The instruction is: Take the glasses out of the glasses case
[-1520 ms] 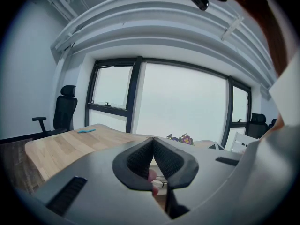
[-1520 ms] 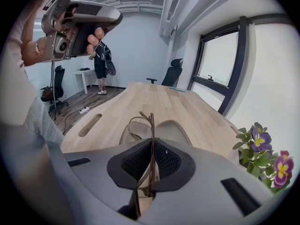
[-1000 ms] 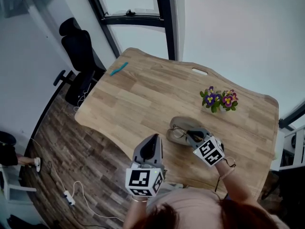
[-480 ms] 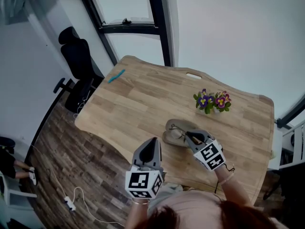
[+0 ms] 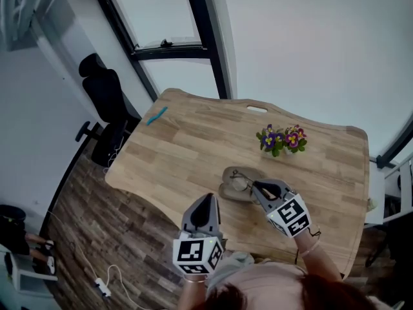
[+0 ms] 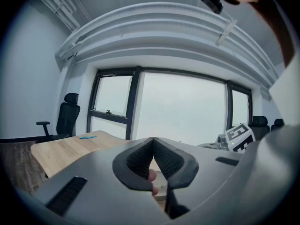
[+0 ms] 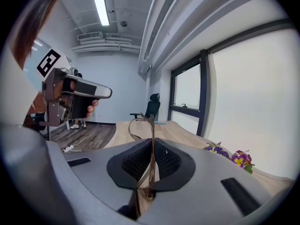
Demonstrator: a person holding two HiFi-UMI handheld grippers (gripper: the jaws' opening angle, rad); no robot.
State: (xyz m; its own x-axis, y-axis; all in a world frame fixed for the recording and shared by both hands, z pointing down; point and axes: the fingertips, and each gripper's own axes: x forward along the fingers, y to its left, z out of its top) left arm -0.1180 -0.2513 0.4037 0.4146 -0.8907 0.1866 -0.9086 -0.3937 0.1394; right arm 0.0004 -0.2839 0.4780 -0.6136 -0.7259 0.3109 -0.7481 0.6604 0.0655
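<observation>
So not much has moved in the last second: right gripper [image 5: 259, 187] sits in the same spot at the right end of the case [image 5: 227, 189], and the glasses [image 5: 240, 181] overlap the case as before; mostly the head camera shifted. In the right gripper view its jaws are clenched on a thin arm of the glasses [image 7: 151, 125], with the frame sticking out past the tips toward the far side of the table [image 5: 193, 134]. Grip looks made, but I can't tell from the head view whether the glasses have cleared the case; they're at most barely off it, so I'd call the removal started, not finished. Left gripper [image 5: 205, 202] hasn't changed either: jaws pressed together on nothing, held at the near edge of the table, left of the case and apart from it, not bracing it. Thin arm in the pads, so a twist or slip on the lift is the risk. Flowers [image 5: 279, 137] sit beyond the case, clear of the work
</observation>
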